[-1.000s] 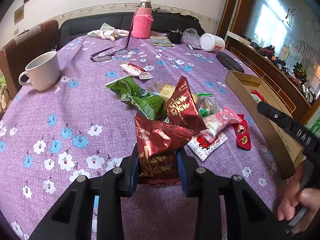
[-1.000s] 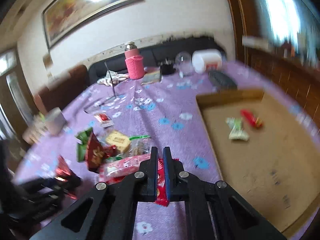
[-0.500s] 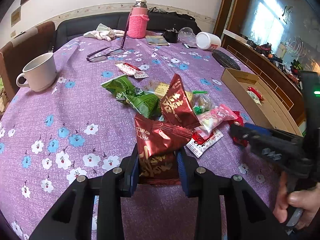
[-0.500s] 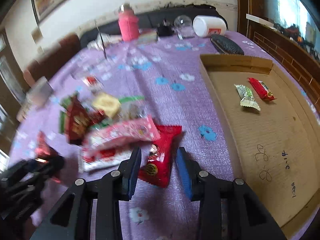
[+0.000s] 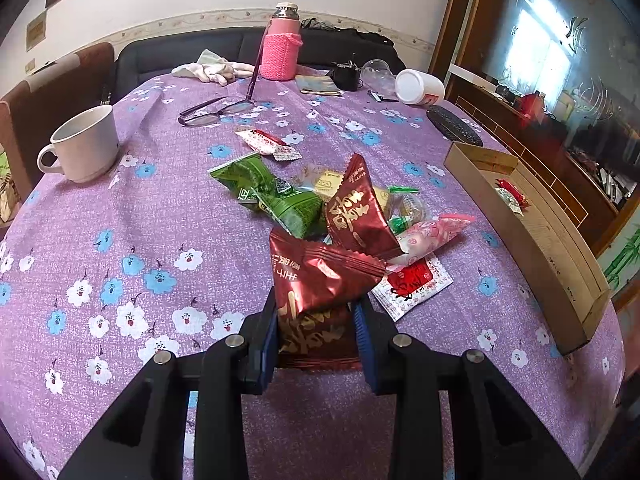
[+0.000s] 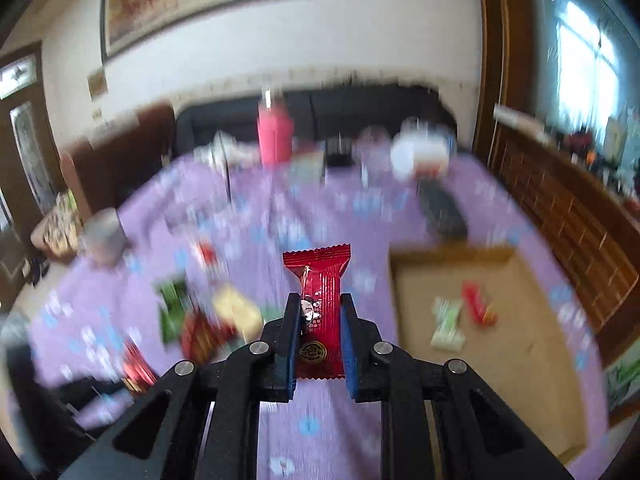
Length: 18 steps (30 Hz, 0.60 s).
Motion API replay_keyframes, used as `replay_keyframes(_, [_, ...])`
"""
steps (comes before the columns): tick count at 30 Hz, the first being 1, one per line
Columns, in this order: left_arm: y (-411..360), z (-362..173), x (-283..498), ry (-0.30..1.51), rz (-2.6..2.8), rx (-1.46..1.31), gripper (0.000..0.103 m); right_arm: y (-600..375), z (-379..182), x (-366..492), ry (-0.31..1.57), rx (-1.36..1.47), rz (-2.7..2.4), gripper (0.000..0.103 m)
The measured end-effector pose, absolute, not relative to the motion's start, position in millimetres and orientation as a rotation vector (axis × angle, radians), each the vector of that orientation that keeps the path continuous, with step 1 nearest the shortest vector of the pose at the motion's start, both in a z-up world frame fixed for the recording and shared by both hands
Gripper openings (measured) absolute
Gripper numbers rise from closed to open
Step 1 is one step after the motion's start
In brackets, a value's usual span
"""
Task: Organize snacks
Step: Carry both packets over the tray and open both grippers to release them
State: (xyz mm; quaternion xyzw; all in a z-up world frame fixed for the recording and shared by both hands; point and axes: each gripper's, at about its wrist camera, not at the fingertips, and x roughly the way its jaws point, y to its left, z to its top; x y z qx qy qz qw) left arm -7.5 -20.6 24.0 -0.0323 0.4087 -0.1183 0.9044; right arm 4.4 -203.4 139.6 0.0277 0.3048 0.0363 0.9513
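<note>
1. My left gripper [image 5: 316, 328] is clamped on a dark red packet [image 5: 316, 280]; its crimped top sticks up past the fingertips.
2. Just ahead of those fingers lies the snack pile [image 5: 320, 208]: green packets [image 5: 276, 196], another dark red one, a pink packet [image 5: 432, 234] and a white-and-red sachet [image 5: 412, 284], all on the purple cloth [image 5: 140, 220].
3. Ahead and to the right of the left fingers sits the cardboard tray [image 5: 532, 248].
4. My right gripper [image 6: 320, 340] pinches a bright red bar [image 6: 318, 312] lengthwise, held above the cloth.
5. Right of those fingers, the tray [image 6: 500, 340] holds a green bar [image 6: 446, 324] and a red bar [image 6: 476, 304]; this view is blurred.
</note>
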Motion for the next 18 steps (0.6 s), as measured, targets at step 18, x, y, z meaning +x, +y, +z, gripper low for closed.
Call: replay_keyframes(18, [-32.5,31.1,-12.7,0.793,-0.319,-0.062,0.033,-326.0,98.2,36.3,0.596,0.36,-0.023,0.018])
